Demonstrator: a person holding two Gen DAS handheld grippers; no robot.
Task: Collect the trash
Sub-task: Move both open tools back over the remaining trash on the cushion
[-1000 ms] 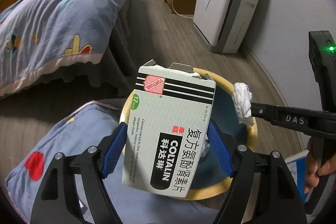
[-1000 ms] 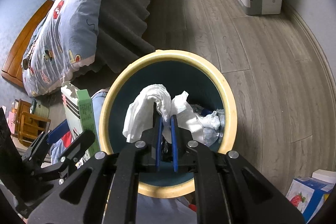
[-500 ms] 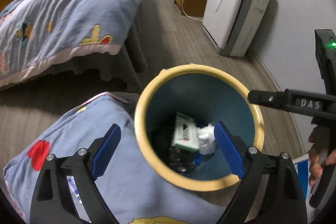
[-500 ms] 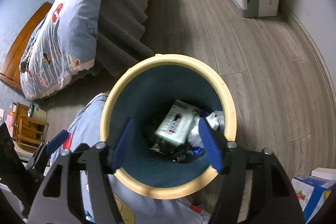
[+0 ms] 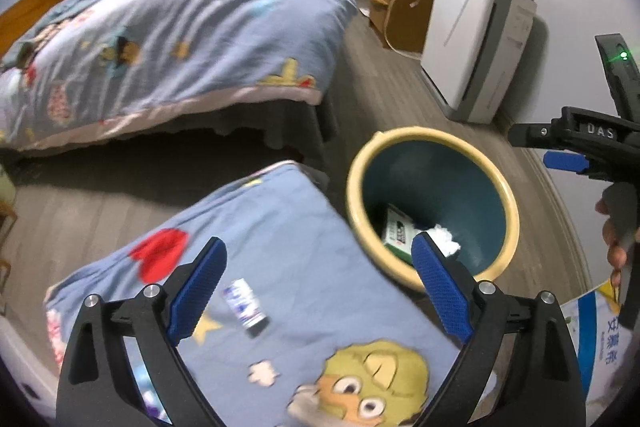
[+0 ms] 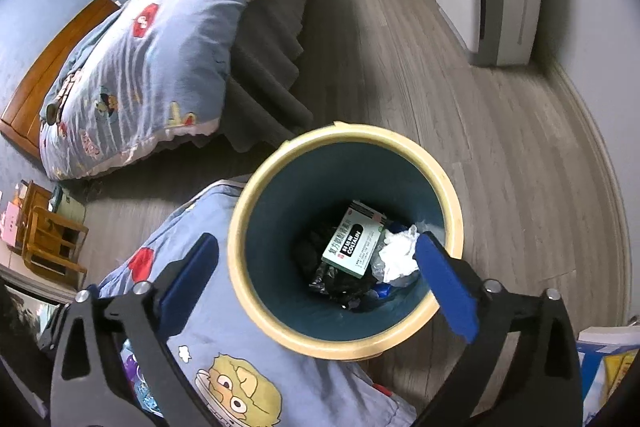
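A round bin with a cream rim point(image 6: 440, 183) point(image 5: 404, 135) and dark teal inside stands on the floor. A green-and-white medicine box point(image 6: 352, 243) point(image 5: 396, 231) and crumpled white tissue point(image 6: 398, 251) point(image 5: 444, 239) lie inside it on dark trash. My right gripper point(image 6: 320, 283) is open and empty above the bin. My left gripper point(image 5: 316, 287) is open and empty over a blue cartoon quilt point(image 5: 280, 227), left of the bin. A small white-and-blue tube point(image 5: 245, 301) lies on the quilt between the left fingers.
A bed with a blue quilt point(image 5: 160, 27) stands at the back left. A white air purifier point(image 5: 476, 35) and a wooden cabinet point(image 5: 400, 7) stand by the far wall. A blue-and-white box point(image 6: 600, 359) lies at the lower right. Small wooden furniture point(image 6: 44, 239) stands at the left.
My left gripper opened and let the medicine box fall into the bin, then moved left over the quilt. My right gripper opened and dropped the tissue into the bin.
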